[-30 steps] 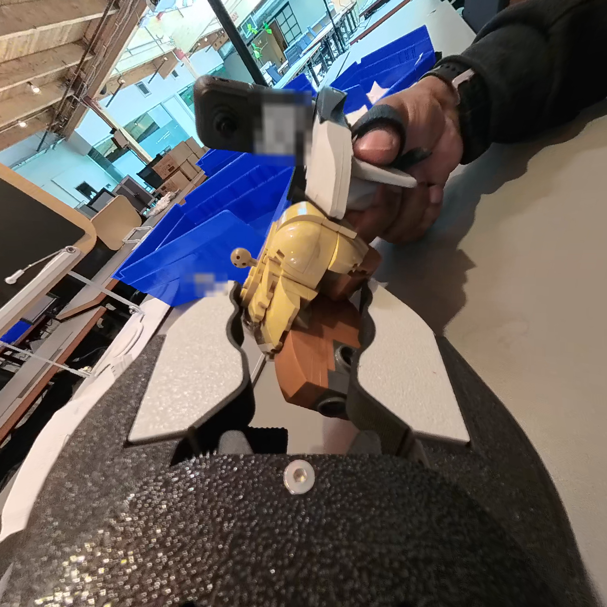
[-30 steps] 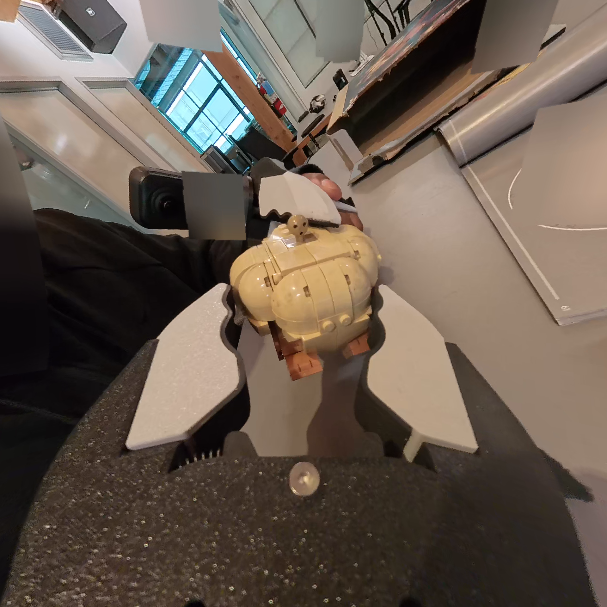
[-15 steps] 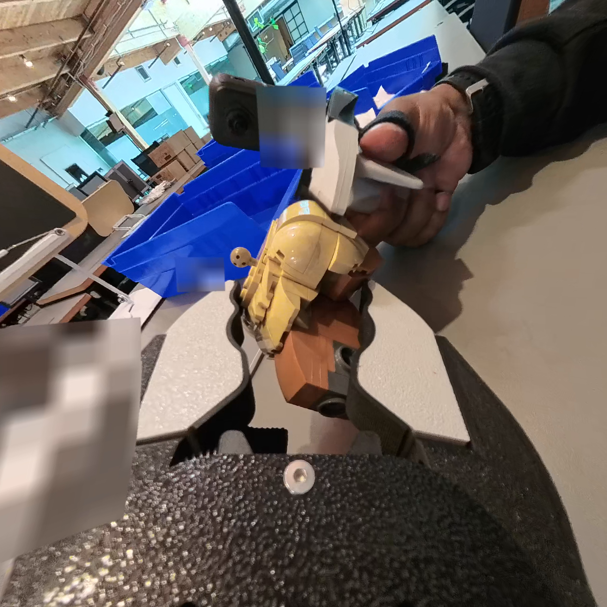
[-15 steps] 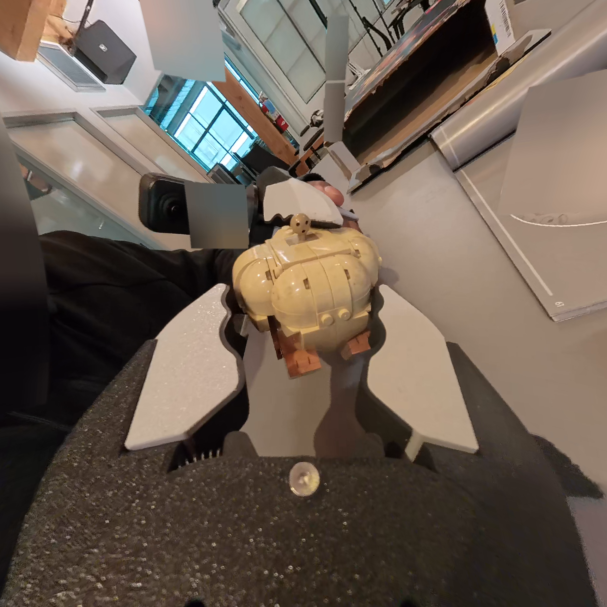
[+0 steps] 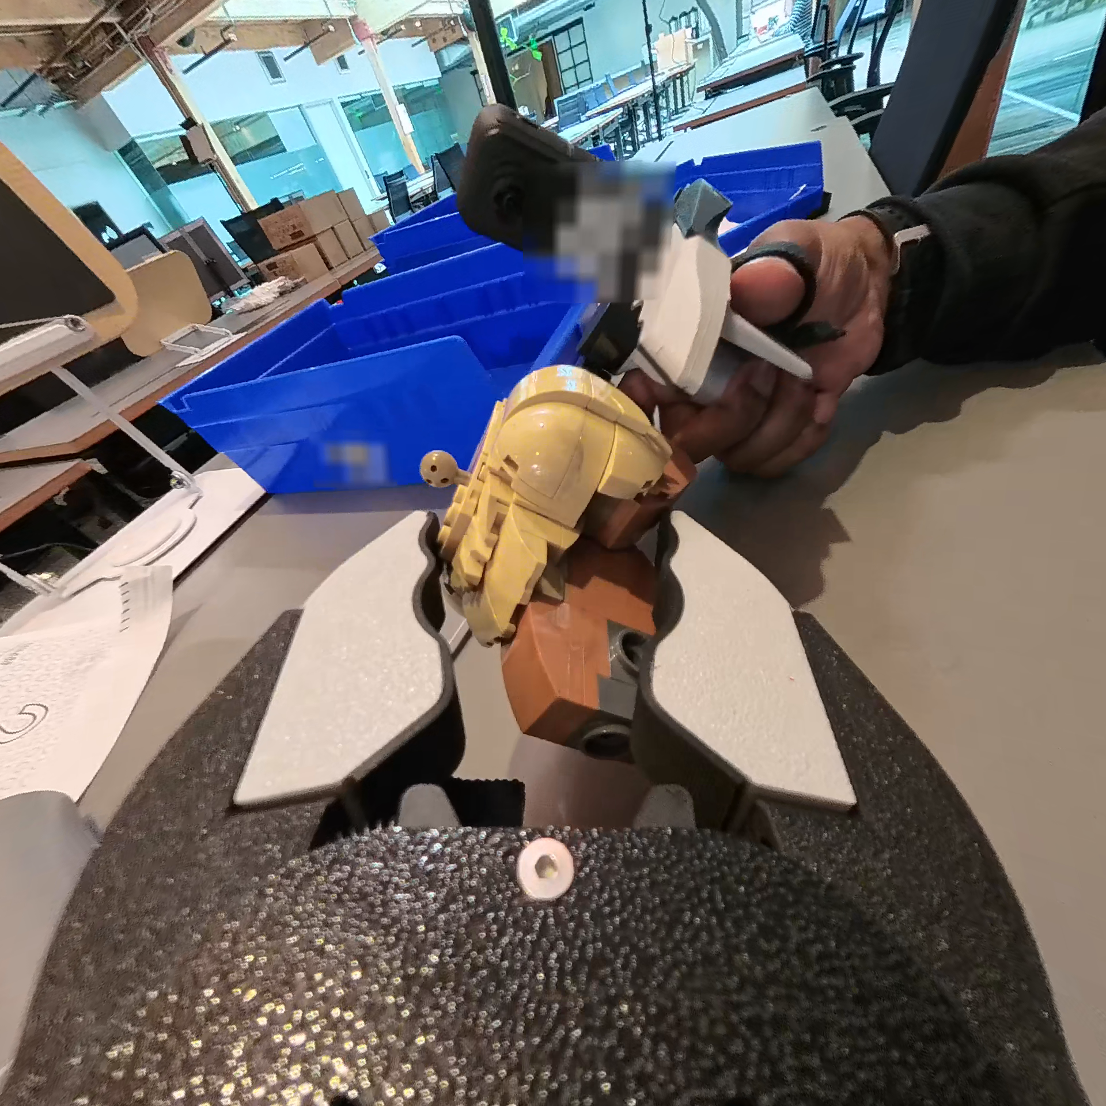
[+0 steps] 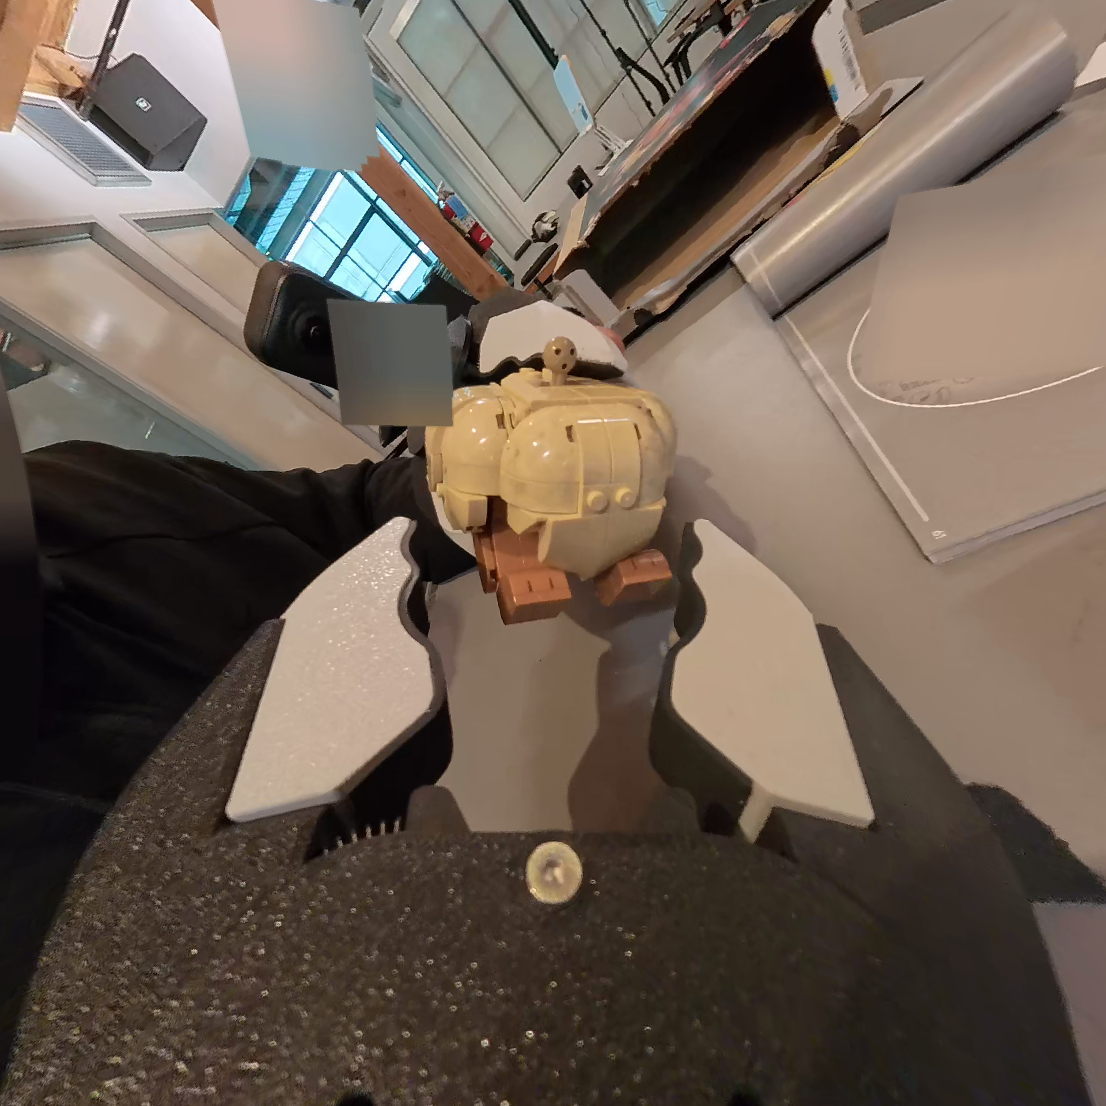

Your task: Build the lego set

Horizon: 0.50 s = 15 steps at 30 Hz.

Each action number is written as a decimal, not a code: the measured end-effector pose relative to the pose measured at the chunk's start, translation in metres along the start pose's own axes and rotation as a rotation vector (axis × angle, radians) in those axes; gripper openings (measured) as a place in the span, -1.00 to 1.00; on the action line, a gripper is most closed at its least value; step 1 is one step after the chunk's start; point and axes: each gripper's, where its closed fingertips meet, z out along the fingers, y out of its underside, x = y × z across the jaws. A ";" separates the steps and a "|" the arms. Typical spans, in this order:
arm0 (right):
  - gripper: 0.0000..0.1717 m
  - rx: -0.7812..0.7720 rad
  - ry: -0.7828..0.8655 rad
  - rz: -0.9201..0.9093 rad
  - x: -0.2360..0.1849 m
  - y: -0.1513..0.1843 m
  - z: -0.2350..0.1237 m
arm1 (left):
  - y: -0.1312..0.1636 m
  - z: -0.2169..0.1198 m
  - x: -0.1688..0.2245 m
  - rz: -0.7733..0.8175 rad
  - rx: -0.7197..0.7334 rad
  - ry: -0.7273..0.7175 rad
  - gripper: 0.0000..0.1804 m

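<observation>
My left gripper (image 5: 549,526) is shut on a toy built of tan and brown bricks (image 5: 556,473). Its left pad presses the tan side and its right pad the brown base, holding the toy above the grey table (image 5: 927,538). A tan ball on a stalk (image 5: 440,468) sticks out to the left. My right gripper (image 6: 550,532) is open, with the toy (image 6: 568,455) just beyond its fingertips and a gap on each side. A hand (image 5: 796,359) holds the right gripper (image 5: 688,311) behind the toy in the left wrist view. The left gripper's finger (image 6: 538,335) shows behind the toy in the right wrist view.
Several blue bins (image 5: 371,389) stand on the table's far left. White papers (image 5: 60,676) lie at the left edge. In the right wrist view a grey board with white lines (image 6: 957,479) and a metal roll (image 6: 898,149) lie to the right. My left and right fingertips are right by each other.
My right gripper's pads have opened a little and drawn back from the toy, which now sits beyond the fingertips. My left gripper keeps its hold on the toy.
</observation>
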 end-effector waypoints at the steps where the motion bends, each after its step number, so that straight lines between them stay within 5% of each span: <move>1: -0.05 0.003 0.008 0.001 0.002 -0.001 -0.001 | 0.000 -0.001 -0.002 -0.008 0.000 -0.004 -0.25; 15: -0.15 0.034 0.065 -0.023 0.014 -0.010 -0.015 | -0.002 -0.018 -0.038 -0.241 0.076 -0.045 -0.25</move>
